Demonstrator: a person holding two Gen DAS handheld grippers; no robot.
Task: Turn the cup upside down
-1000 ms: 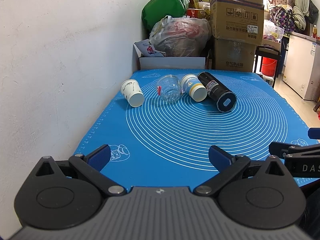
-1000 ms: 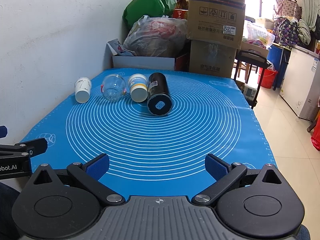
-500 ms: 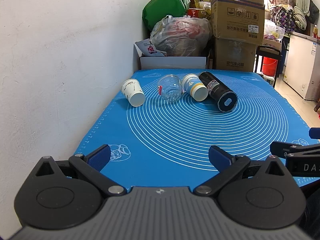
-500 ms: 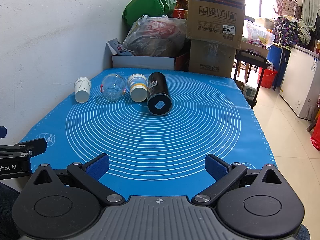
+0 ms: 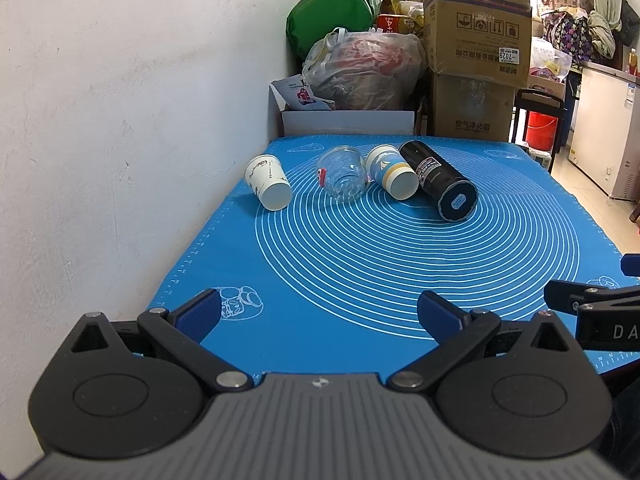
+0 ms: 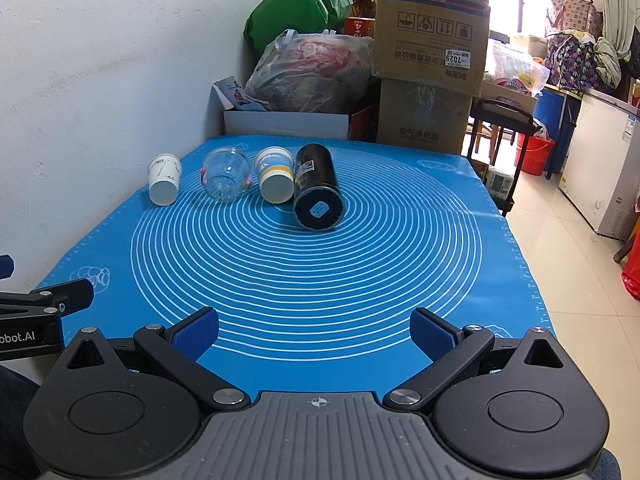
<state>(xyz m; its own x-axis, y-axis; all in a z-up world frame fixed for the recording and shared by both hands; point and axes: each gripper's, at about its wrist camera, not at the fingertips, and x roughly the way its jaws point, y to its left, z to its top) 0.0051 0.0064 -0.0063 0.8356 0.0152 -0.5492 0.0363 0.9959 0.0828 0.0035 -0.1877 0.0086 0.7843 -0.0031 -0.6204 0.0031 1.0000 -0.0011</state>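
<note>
Several cups lie on their sides in a row at the far end of the blue mat (image 5: 360,272), bases toward me: a white paper cup (image 5: 269,187) (image 6: 164,179), a clear glass cup (image 5: 343,178) (image 6: 225,174), a blue-and-yellow paper cup (image 5: 392,177) (image 6: 275,180) and a black tumbler (image 5: 440,186) (image 6: 317,186). My left gripper (image 5: 320,312) is open and empty over the mat's near edge. My right gripper (image 6: 316,330) is open and empty, also at the near edge. Each gripper shows at the side of the other's view.
A white wall (image 5: 120,120) runs along the left of the table. Cardboard boxes (image 5: 476,52), a green bag (image 5: 332,4) and a plastic bag (image 5: 364,68) are piled behind the table's far edge. Tiled floor (image 6: 580,280) lies to the right.
The left wrist view has shifted very slightly; the cups and the right gripper have not moved.
</note>
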